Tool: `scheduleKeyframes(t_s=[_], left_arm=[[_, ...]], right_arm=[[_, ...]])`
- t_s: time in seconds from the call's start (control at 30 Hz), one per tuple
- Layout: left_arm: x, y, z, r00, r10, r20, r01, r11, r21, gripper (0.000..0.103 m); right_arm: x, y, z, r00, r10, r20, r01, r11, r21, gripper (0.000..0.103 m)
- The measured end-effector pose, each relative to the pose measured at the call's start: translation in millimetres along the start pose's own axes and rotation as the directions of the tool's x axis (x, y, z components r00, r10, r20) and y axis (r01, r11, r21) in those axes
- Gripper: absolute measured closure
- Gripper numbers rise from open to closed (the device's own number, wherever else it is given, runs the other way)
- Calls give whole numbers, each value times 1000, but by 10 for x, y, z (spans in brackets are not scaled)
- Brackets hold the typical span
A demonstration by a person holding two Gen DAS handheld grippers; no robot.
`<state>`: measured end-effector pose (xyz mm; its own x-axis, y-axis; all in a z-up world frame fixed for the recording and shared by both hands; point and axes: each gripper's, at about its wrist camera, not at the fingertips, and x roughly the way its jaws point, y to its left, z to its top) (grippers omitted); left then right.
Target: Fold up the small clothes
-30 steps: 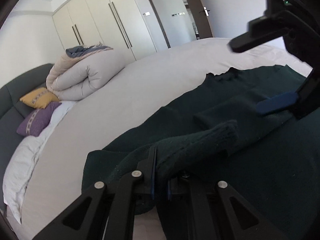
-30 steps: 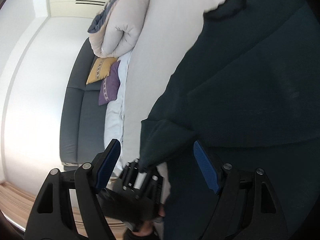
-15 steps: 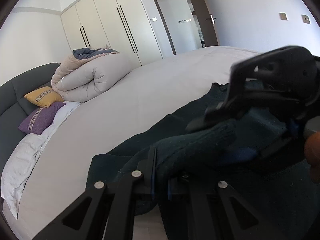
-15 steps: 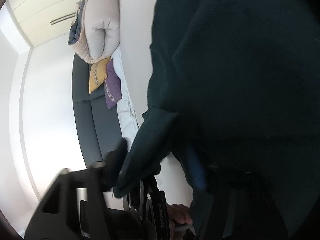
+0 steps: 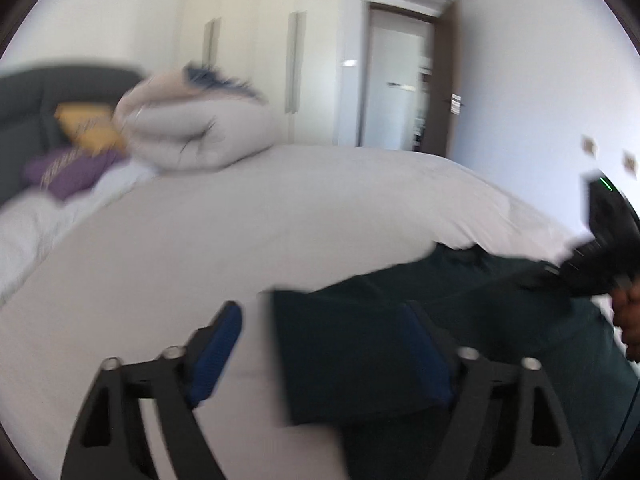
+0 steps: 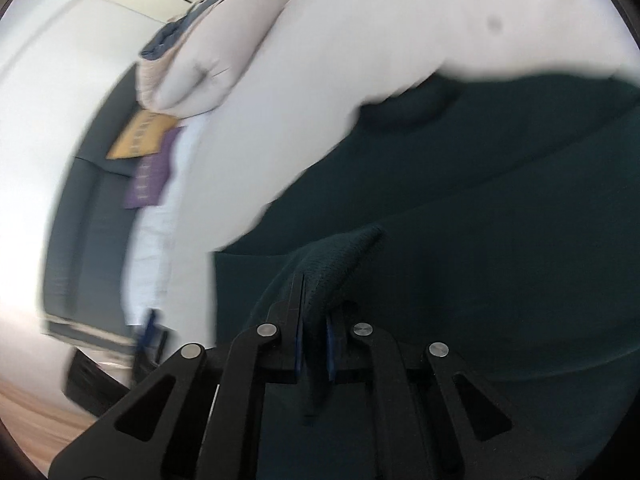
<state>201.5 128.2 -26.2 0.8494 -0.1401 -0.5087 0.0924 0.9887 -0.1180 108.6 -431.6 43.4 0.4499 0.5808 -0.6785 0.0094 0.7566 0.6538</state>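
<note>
A dark green knitted garment (image 5: pixel 480 320) lies spread on the white bed (image 5: pixel 240 240). My left gripper (image 5: pixel 320 354) hovers over the garment's near corner. Its jaws are opening, and the cloth lies below the pads without touching them. In the right wrist view the garment (image 6: pixel 500 200) fills the right half. My right gripper (image 6: pixel 314 320) is shut on a raised fold of the green garment, which sticks up between the pads. The right gripper's black body (image 5: pixel 600 256) shows at the right edge of the left wrist view, with a hand (image 5: pixel 630 320) behind it.
A rolled beige duvet (image 5: pixel 192 132) lies at the head of the bed, with a yellow cushion (image 5: pixel 88 128) and a purple cushion (image 5: pixel 68 168) against the dark headboard (image 5: pixel 28 100). White wardrobes (image 5: pixel 260 60) and a door (image 5: pixel 400 80) stand behind. Both views are motion-blurred.
My left gripper let go of the green fold, opened wide, and lifted and rolled away. My right gripper, open a second ago, closed on that fold.
</note>
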Motion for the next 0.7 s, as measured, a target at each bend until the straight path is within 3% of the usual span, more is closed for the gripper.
scheduleKeyframes(t_s=[0.07, 0.13, 0.2, 0.33, 0.5, 0.7], left_arm=[[144, 261, 9, 998, -29, -56, 23, 994, -109, 68], [266, 488, -4, 996, -34, -86, 16, 980, -199, 78], [325, 565, -10, 994, -43, -96, 20, 974, -224, 79], [449, 509, -23, 984, -134, -114, 103, 964, -247, 79], [585, 238, -68, 972, -176, -158, 147, 973, -180, 79], [725, -68, -155, 960, -167, -223, 152, 985, -84, 79]], right_arm=[[-165, -146, 124, 993, -109, 39, 110, 994, -26, 96], [-271, -277, 231, 979, -191, 75, 194, 980, -36, 96], [-331, -380, 297, 962, -255, 96, 260, 964, -46, 96], [-239, -457, 391, 942, -322, 91, 328, 942, -67, 96], [-184, -629, 381, 929, -356, 101, 362, 931, -54, 96], [-198, -739, 222, 899, -424, 105, 434, 894, -110, 96]])
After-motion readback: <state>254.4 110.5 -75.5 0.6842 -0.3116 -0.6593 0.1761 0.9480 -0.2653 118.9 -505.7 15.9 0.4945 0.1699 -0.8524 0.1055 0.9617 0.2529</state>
